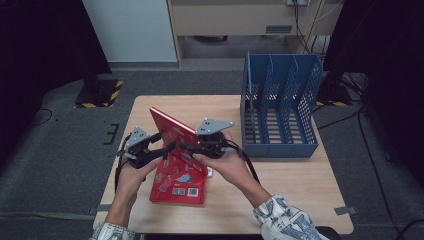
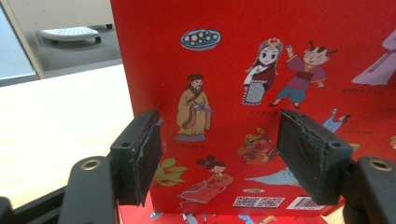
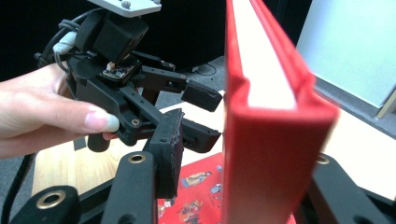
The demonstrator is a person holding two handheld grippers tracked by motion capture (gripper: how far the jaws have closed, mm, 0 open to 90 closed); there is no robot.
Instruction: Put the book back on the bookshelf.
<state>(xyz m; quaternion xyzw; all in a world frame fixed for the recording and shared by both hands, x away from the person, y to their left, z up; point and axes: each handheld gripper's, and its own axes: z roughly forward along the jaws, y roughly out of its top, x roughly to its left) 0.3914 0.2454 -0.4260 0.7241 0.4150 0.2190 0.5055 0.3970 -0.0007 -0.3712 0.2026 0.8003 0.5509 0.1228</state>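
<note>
The upright red hardcover picture book stands tilted on a second red book lying flat on the wooden table; cartoon figures and barcodes show, writing unreadable. Right of the books stands a blue plastic file rack. The right gripper straddles the upright book's edge, one pad clear. The left gripper stands apart, facing its cover.

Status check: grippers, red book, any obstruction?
Right gripper straddles upright red hardcover book, contact unclear. Left gripper open beside its cover. Second red book flat beneath. Blue file rack apart.
</note>
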